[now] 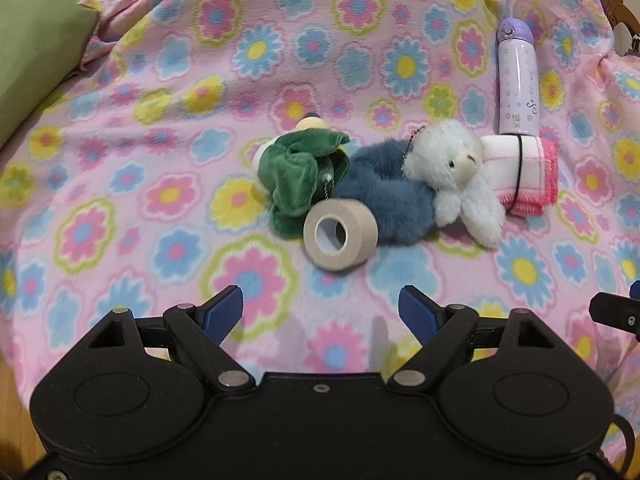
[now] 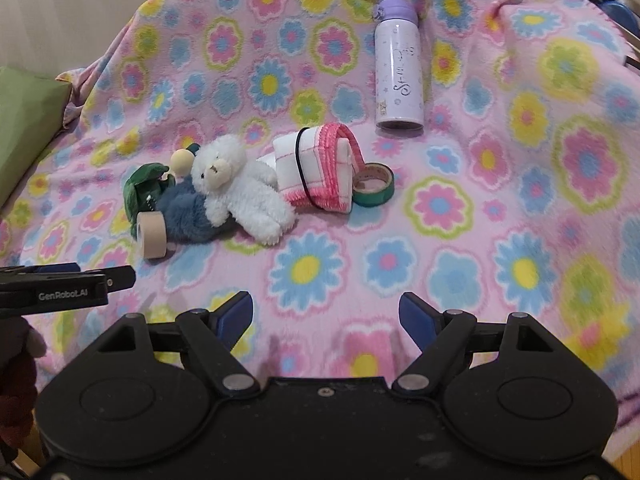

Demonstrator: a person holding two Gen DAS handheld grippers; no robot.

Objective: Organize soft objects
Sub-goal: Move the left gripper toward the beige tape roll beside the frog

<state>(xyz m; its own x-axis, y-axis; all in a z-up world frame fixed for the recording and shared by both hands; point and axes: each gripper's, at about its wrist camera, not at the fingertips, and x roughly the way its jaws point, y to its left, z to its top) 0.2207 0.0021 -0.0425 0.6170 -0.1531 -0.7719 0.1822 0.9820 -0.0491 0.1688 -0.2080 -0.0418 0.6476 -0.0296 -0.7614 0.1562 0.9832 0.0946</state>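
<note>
Nearest the left wrist camera, the left gripper [image 1: 322, 312] stands released with nothing between its blue pads [image 1: 224, 312], hanging above the flowered pink blanket [image 1: 160, 92]. Just beyond it lies a beige roll of tape [image 1: 340, 236] on its side, touching a green plush toy [image 1: 298, 176] and a fluffy blue-grey scrunchie [image 1: 388, 196]. A white teddy bear [image 1: 460, 176] lies across the scrunchie, its back against a rolled white cloth with pink edging [image 1: 520, 168], which is bound by a black elastic band. Beyond the cloth a lilac bottle [image 1: 518, 80] lies on the blanket. From the right wrist view, the right gripper [image 2: 326, 314] is also empty, its jaws opening over bare blanket, well apart from the pile. A small green-and-pink tape ring [image 2: 374, 190] sits just beside the cloth. A green cushion [image 2: 24, 120] rests at the blanket's far left edge.
</note>
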